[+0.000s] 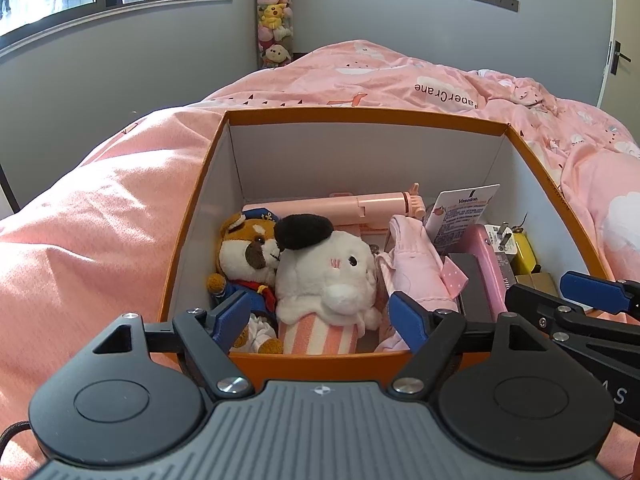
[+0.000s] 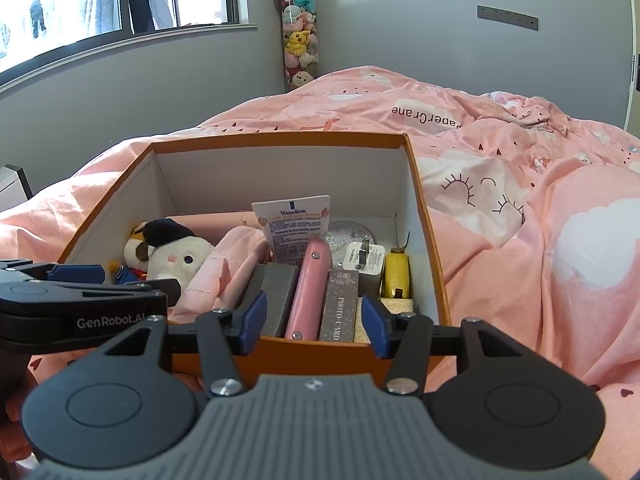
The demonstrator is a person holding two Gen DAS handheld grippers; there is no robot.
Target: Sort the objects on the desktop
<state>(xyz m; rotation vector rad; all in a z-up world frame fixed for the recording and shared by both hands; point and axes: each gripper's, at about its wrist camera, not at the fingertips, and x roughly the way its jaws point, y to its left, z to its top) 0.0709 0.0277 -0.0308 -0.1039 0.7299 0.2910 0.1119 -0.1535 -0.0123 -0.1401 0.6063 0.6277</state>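
An orange box [image 1: 192, 216] [image 2: 424, 216] with white inner walls sits on a pink bed and holds sorted items. On its left are a white plush with a black hat [image 1: 328, 276] [image 2: 180, 260] and a brown dog plush [image 1: 248, 256]. A pink cloth [image 1: 412, 268] [image 2: 228, 268], a Vaseline tube [image 1: 460, 212] [image 2: 294, 224], a pink case [image 2: 308, 292], a grey block [image 2: 276, 300], a "PHOTO CARD" box [image 2: 339, 304] and a yellow item [image 2: 395, 276] fill the right. My left gripper [image 1: 324, 320] is open and empty over the near edge. My right gripper [image 2: 312, 318] is open and empty there too.
Pink patterned bedding [image 1: 100, 220] [image 2: 540, 220] surrounds the box. A tall clear tube of plush toys [image 1: 274, 16] [image 2: 298, 40] stands at the grey back wall. A window [image 2: 120, 4] is at the upper left. The two grippers sit close side by side.
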